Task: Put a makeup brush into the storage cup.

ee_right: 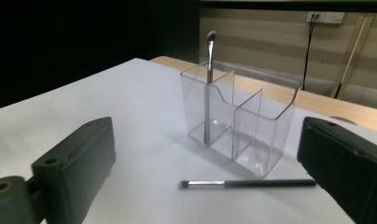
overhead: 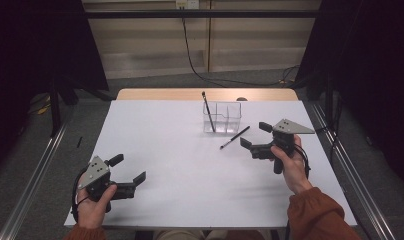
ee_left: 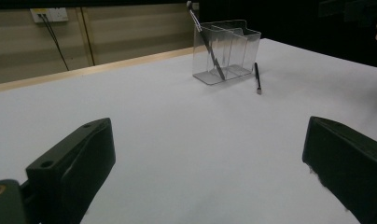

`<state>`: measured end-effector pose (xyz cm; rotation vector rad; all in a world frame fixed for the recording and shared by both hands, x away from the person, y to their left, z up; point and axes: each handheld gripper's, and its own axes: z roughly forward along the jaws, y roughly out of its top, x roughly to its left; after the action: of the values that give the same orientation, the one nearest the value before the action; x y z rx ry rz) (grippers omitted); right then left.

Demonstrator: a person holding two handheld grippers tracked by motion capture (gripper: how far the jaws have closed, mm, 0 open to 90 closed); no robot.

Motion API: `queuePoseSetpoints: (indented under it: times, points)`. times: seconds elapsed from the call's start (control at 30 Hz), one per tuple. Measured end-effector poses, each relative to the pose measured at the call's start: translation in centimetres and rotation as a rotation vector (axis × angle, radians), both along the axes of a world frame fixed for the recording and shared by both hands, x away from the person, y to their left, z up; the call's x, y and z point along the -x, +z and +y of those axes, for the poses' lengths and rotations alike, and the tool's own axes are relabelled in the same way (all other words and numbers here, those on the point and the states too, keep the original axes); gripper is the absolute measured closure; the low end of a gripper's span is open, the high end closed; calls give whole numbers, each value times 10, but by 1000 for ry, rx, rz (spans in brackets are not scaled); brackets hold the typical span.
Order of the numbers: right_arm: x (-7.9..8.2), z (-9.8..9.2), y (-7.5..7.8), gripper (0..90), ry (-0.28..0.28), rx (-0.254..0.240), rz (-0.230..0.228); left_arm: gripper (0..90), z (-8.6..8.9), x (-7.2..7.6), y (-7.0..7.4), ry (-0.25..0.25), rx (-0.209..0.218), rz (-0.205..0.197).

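High view: the white table point(overhead: 190, 165) carries a clear holder point(overhead: 223, 117) at about 12 o'clock, near the far edge. One brush point(overhead: 208, 111) stands in its left compartment, leaning, with the tip up and out over the rim. A second brush point(overhead: 235, 137) lies flat on the table just beside the holder's near right corner, at about 1 o'clock from the table's middle, running diagonally. The right hand-held gripper point(overhead: 252, 135) sits at 3 o'clock, jaws spread and empty, pointing toward the lying brush and close to its near end. The left hand-held gripper point(overhead: 128, 168) is at 7 o'clock, well apart from the holder, jaws also spread and empty.

Left gripper view: the two black jaws stand wide apart over bare table. Far off at 12 to 1 o'clock is the holder point(ee_left: 226, 50), with the standing brush point(ee_left: 206, 41) slanting inside it and the lying brush point(ee_left: 257, 77) on the table just to its right.

Right gripper view: the jaws are spread wide with nothing between them. The holder point(ee_right: 242, 116) stands ahead at 12 o'clock; the upright brush point(ee_right: 208, 88) is in its far-left compartment. The lying brush point(ee_right: 247, 184) rests on the table just in front of the holder, its bristle end pointing to 9 o'clock and its handle end reaching the right jaw.
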<state>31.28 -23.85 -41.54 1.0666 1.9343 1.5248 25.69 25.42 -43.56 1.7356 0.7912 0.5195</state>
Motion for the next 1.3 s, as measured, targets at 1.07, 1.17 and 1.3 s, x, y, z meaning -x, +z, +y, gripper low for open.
queuePoseSetpoints:
  times: [1.07, 1.17, 1.3]
  points:
    - [78, -60, -23, 32, -163, -16, 45, 26, 6, 9, 0, 38, 11, -1]
    - [85, -63, -26, 31, -165, -5, 52, 26, 5, 12, 0, 32, 9, -1]
    - [92, -66, -28, 29, -163, -13, 54, 24, 6, 13, 1, 28, 13, -7]
